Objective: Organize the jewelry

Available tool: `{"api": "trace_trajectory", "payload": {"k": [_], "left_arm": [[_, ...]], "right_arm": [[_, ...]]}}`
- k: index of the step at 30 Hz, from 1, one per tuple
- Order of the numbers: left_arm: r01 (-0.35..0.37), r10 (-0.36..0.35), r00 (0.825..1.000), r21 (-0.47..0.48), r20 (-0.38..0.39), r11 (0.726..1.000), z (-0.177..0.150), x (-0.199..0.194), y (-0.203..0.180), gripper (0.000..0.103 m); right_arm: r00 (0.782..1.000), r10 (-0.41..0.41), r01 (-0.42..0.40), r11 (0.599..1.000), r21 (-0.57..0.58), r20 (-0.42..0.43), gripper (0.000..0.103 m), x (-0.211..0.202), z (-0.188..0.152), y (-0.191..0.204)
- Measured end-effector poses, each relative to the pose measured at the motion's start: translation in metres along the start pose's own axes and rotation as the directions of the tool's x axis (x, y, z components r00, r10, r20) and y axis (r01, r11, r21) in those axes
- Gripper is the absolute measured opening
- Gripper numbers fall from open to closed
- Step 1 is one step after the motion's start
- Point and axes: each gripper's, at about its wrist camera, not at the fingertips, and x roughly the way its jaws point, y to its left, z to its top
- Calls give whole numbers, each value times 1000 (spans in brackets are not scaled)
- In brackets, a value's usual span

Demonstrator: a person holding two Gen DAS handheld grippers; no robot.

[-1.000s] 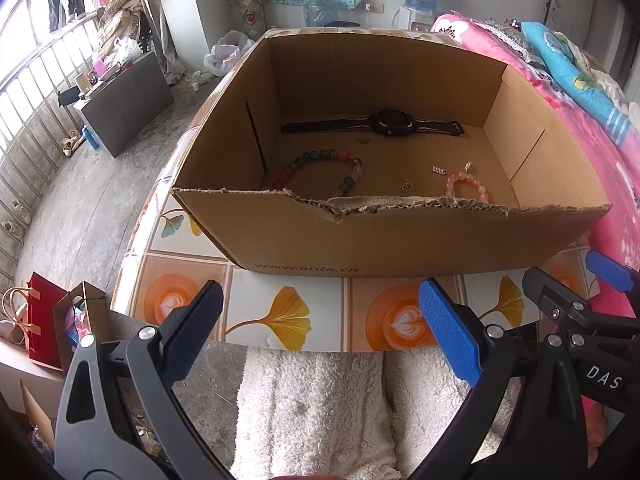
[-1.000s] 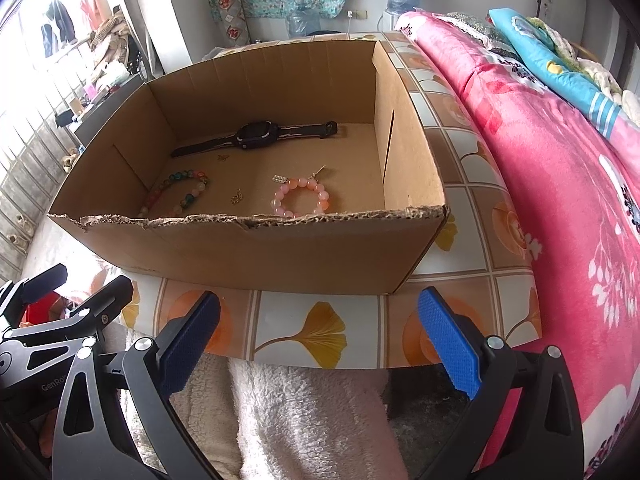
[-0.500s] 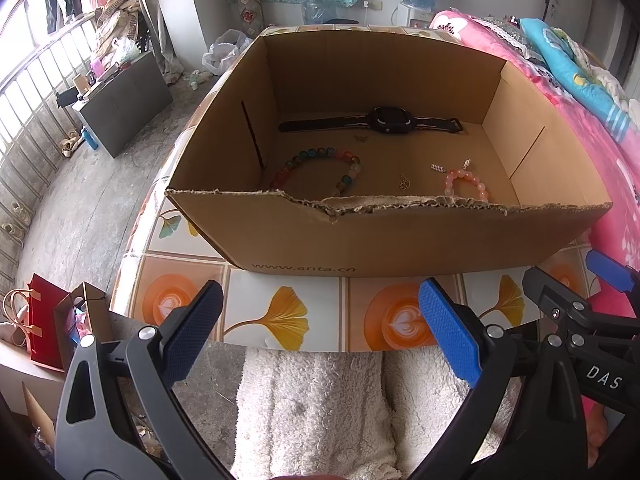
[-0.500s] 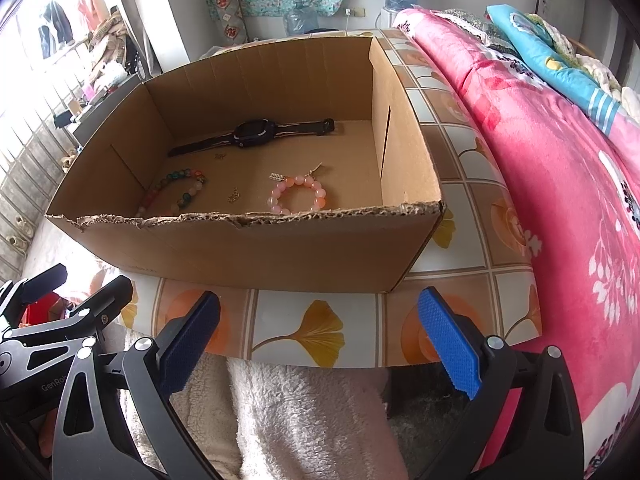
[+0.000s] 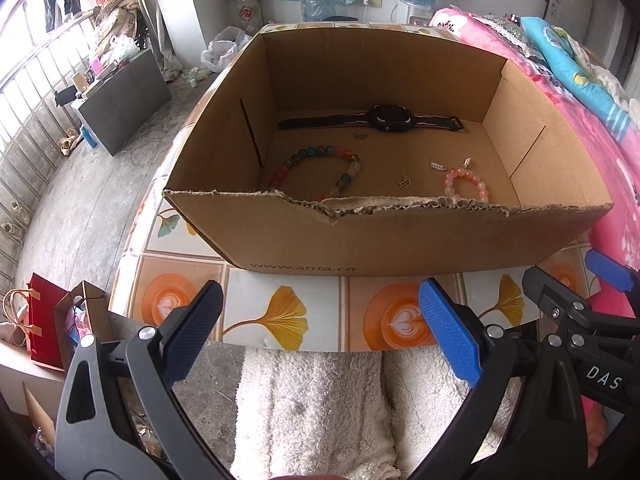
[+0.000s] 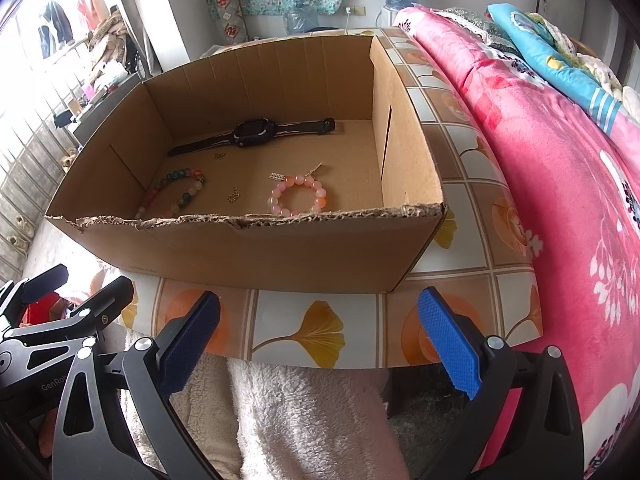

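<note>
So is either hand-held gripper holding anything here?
No. Left hand-held gripper and right hand-held gripper are both open and empty, short of the cardboard box.

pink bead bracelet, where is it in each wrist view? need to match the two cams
Left wrist: pink bead bracelet on the cardboard box floor, right of centre, partly cut off by the torn near wall.
Right wrist: pink bead bracelet near the picture's middle, just behind the near wall.
Shared landmark: the black watch along the box's far wall.
</note>
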Motion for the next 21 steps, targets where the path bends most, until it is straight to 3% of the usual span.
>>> {"api": "trace_trajectory", "payload": {"k": [21], "left_arm": [[5, -5, 1000, 3, -13, 1000, 1, 4, -1, 95]], "right_arm": [[1000, 6, -6, 1000, 8, -13, 97, 5, -1, -1]]}}
